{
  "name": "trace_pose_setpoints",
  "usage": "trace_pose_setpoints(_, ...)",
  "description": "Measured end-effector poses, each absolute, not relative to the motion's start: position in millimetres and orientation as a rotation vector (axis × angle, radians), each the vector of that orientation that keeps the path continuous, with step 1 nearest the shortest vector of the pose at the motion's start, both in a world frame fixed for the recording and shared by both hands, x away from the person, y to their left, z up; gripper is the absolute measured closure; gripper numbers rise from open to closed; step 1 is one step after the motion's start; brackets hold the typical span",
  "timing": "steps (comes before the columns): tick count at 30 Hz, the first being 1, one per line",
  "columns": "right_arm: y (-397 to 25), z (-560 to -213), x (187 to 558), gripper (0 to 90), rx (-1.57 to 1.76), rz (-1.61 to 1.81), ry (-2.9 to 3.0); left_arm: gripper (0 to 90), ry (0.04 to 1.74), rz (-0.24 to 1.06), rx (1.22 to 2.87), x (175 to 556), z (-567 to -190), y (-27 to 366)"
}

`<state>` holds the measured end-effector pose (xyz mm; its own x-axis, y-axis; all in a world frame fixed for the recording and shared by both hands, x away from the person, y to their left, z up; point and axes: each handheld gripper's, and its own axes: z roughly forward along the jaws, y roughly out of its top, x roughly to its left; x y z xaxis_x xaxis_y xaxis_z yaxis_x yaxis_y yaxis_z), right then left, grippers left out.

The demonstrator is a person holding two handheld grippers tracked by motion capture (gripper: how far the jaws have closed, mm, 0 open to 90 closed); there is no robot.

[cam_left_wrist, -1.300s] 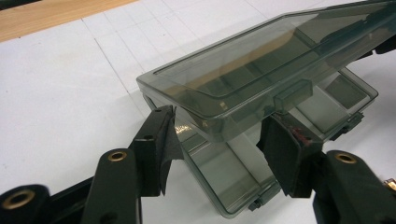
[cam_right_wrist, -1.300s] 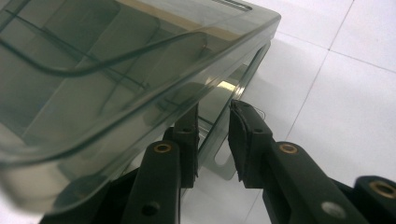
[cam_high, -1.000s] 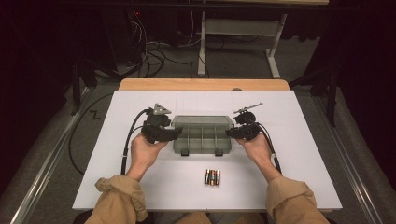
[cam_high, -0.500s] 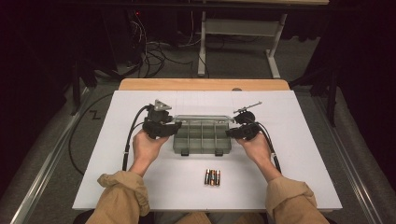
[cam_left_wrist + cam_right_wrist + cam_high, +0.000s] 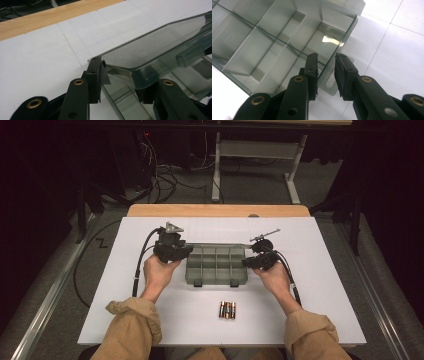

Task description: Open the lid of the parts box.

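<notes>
Where the white table [image 5: 320, 320] is seen from above, a clear plastic compartment box [image 5: 216, 265] lies at its middle, long axis running left to right, between two hand-held grippers. The left gripper [image 5: 186, 251] is placed at the box's left end; in the left gripper view its jaws are spread on either side of the raised clear lid [image 5: 160, 50], whose corner sits between them, though whether it is actually pinched cannot be told. The right gripper [image 5: 248, 262] is set at the box's right end, its jaws straddling the side wall with a gap visible, so no firm pinch is shown. A small group of batteries [image 5: 227, 309] lies on the near side, well apart from the box. Open table is left on all sides, most to the far left and right.
</notes>
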<state>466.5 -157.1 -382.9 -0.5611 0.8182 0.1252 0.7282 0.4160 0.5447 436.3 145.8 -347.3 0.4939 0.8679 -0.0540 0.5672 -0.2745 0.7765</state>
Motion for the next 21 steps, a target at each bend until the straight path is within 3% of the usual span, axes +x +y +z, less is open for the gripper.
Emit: trace_pose_setpoints(21, -157, -383, 467, 74.9, 1.355, 0.825, 2.524, 64.0, 1.202, 0.489, 1.959, 456, -345, 147)
